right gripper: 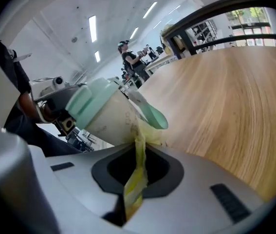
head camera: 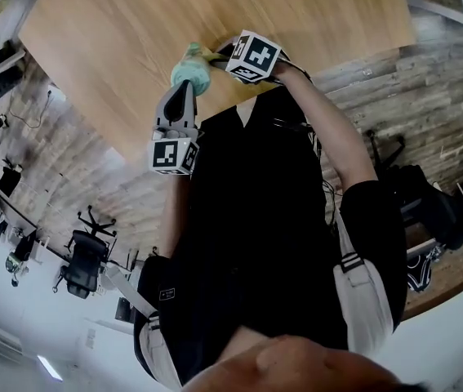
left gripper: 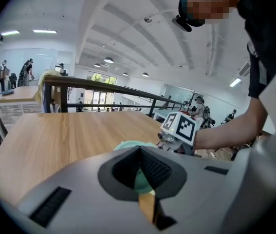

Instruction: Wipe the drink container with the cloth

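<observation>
**Legible markings.** No text, number or brand can be read in any view. The left marker cube (head camera: 172,156) on your left gripper (head camera: 184,90), at 6 o'clock from the drink container (head camera: 190,72), carries only black-and-white square patterns. So does the right marker cube (head camera: 254,56) on your right gripper (head camera: 217,55), at 3 o'clock from the container. In the right gripper view, faint grey print (right gripper: 128,117) stands on the container's pale wall, too blurred to read. A small white label (head camera: 166,294) on your dark clothing, at 7 o'clock in the head view, is too small to read.
</observation>
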The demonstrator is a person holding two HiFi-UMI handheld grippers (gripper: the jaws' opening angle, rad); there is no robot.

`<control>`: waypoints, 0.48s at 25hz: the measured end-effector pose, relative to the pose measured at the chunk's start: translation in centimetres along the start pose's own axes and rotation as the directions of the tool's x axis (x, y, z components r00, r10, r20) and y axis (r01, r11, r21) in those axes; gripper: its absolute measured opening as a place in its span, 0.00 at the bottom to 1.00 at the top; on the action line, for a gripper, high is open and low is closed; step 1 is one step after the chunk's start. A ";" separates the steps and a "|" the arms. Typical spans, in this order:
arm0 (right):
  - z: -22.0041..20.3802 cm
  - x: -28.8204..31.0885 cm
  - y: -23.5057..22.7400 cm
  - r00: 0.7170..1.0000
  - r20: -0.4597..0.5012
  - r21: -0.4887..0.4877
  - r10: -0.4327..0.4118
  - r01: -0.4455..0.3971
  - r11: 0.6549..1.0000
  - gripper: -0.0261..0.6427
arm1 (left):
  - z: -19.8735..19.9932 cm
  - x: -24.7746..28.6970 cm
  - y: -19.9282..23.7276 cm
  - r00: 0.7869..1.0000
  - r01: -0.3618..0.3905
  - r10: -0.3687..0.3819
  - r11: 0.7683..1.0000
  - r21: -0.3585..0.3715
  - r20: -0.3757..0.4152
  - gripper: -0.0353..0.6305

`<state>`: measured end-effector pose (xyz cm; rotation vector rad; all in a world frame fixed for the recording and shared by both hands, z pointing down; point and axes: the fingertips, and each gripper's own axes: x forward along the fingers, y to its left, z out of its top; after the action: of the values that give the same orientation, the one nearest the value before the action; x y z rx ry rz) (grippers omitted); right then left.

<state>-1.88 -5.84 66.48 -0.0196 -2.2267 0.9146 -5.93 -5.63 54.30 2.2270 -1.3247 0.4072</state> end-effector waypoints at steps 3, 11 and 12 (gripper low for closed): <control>1.1 -1.4 1.5 0.999 -0.010 -0.094 0.033 -0.034 0.995 0.10 | -0.3 -0.1 0.0 0.999 -0.041 0.041 0.999 -0.016 0.013 0.09; 4.2 -3.0 2.3 0.995 -0.012 -0.253 0.103 -0.103 0.962 0.10 | -0.5 0.1 0.1 0.998 -0.058 0.057 0.997 -0.053 -0.015 0.09; 4.3 -2.8 2.0 0.994 -0.021 -0.251 0.111 -0.113 0.961 0.10 | -0.4 0.2 0.3 0.998 -0.058 0.057 0.996 -0.061 -0.016 0.09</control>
<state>-3.02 -7.74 61.44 -0.2688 -2.3410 0.6828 -6.08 -5.64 54.76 2.1360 -1.3784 0.3972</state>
